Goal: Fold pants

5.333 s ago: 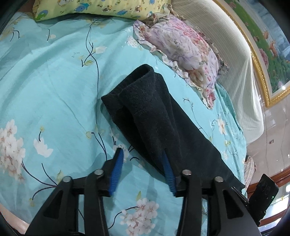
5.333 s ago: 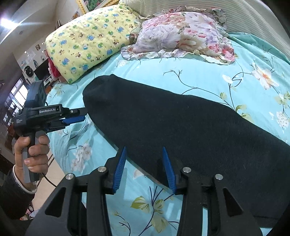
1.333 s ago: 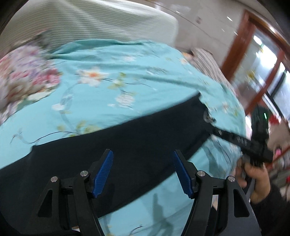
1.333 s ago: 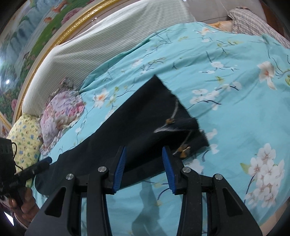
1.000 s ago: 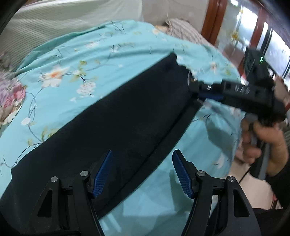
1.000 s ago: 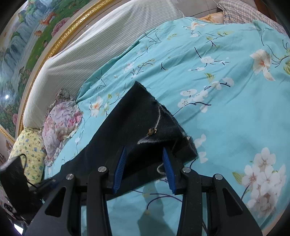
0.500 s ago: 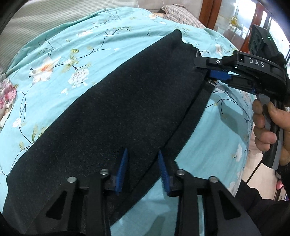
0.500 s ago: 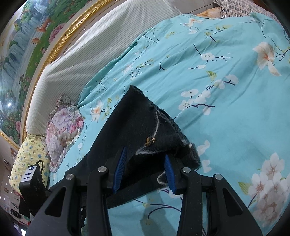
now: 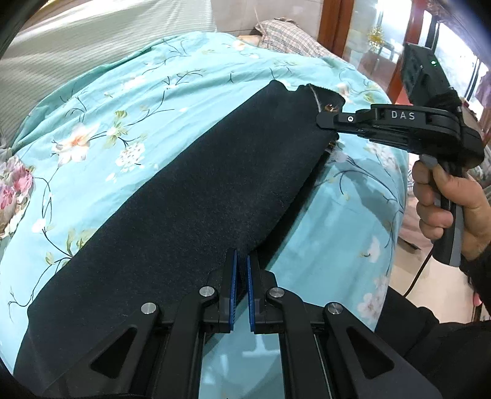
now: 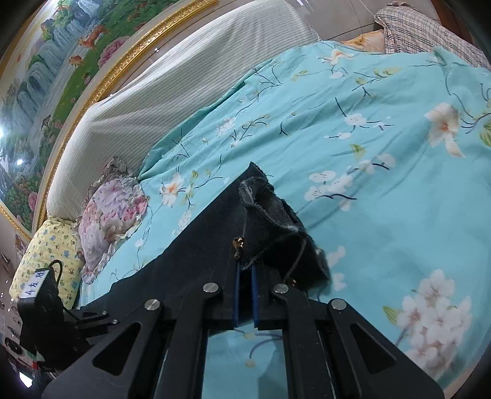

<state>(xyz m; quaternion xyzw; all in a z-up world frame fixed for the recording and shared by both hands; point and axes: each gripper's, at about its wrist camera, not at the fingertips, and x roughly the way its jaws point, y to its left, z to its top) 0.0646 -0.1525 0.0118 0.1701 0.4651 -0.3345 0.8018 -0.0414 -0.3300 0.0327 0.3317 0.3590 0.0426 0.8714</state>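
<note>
1. Long pair of dark navy, fuzzy-textured pants lies stretched flat across a bed, on a turquoise bedsheet printed with white blossoms and thin dark branches. One end shows a raw, frayed edge with pale stitching and a small brass-coloured zip pull.

2. Left gripper, black frame with blue ribbed pads: jaws drawn nearly together, pinching the near long edge of the pants partway along the garment. A thin strip of fabric shows between the pads.

3. Right gripper, same build: pads close together, clamped on the fabric at the frayed end, just below the zip pull. In the left wrist view its black fingers, lettered "DAS", meet the same corner of the pants.

4. Right hand wraps the pistol-style handle of that gripper; a dark sleeve shows below it.

5. Frayed end is lifted and folded open, showing a grey inner face; the rest of the pants lies flat.

6. Surroundings: pink floral frilled pillow, yellow cartoon-print pillow, striped cream padded headboard, gold-framed landscape painting, plaid cloth at the far edge of the bed.
</note>
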